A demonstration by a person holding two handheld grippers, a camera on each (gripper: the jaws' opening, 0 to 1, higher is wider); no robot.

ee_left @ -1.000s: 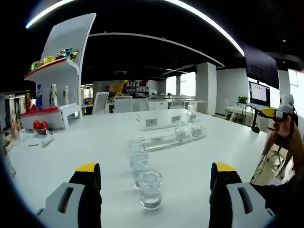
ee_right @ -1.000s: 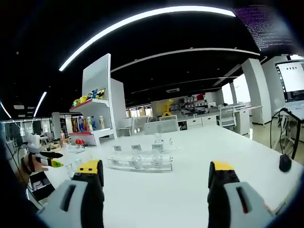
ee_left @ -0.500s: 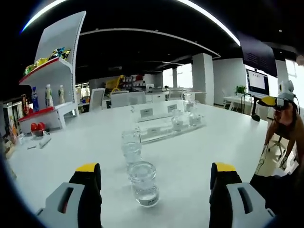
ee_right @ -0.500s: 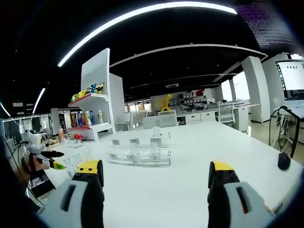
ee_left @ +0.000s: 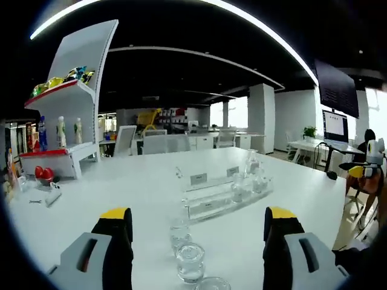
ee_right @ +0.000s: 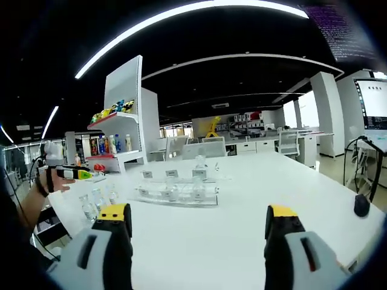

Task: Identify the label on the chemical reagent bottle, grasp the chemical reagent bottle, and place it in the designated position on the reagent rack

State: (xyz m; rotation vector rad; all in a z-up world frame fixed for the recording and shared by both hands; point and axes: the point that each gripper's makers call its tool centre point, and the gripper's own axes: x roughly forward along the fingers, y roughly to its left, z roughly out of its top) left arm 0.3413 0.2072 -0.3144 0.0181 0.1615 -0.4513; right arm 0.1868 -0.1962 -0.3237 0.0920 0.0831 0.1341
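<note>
bottles [ee_left: 191, 261] stand in a short row just ahead of the left gripper [ee_left: 193, 228], between its wide-open, empty jaws; a half second ago the nearest one sat higher in the left gripper view and looked larger, so the camera has tipped up or drawn back a little. beyond them lies the clear rack [ee_left: 225, 193] on the white table [ee_left: 121, 187], with a few bottles already in it and small label cards, too small to read. that puts the work at the label-reading stage, with no grasp begun. in the right gripper view the right gripper [ee_right: 198, 226] hangs open and empty over bare table, rack [ee_right: 175, 194] well ahead; the left gripper [ee_right: 69, 174], seemingly raised higher than before, shows at far left above the loose bottles [ee_right: 100, 202]. farther off stands a shelf unit [ee_left: 72, 115].
</note>
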